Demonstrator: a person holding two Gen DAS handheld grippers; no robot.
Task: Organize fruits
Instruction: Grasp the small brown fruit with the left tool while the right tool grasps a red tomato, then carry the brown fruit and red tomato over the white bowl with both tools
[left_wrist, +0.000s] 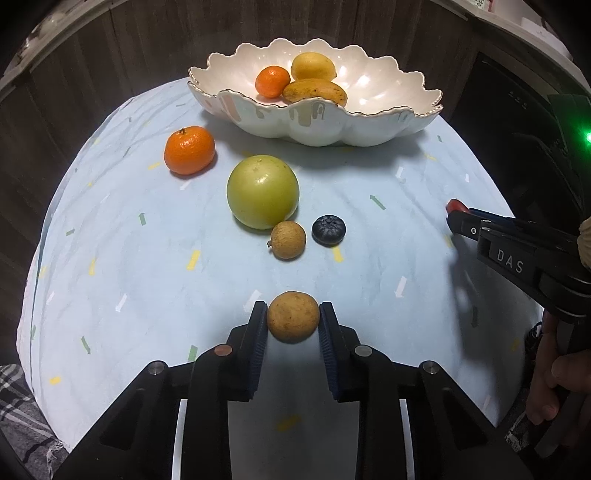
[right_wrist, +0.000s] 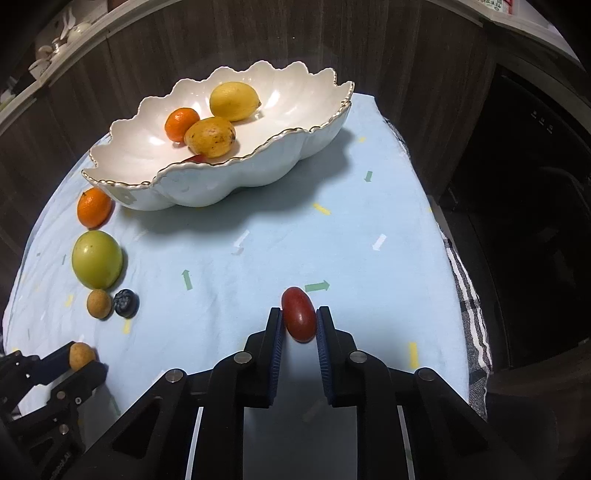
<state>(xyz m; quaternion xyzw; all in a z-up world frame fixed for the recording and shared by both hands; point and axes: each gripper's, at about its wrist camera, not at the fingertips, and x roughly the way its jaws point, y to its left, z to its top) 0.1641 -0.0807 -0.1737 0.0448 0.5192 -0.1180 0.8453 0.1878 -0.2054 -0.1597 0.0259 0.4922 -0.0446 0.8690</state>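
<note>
My left gripper is shut on a small tan longan, low over the pale blue cloth. My right gripper is shut on an oblong red grape tomato. On the cloth lie a mandarin, a large green fruit, a second longan and a blueberry. A white scalloped bowl at the back holds a lemon, a small orange and a spotted yellow fruit. The right gripper shows at the left view's right edge.
The round table's cloth drops off at its edges all round. Dark wood panels stand behind the bowl. A checked fabric hangs at the right edge. A person's hand holds the right gripper's handle.
</note>
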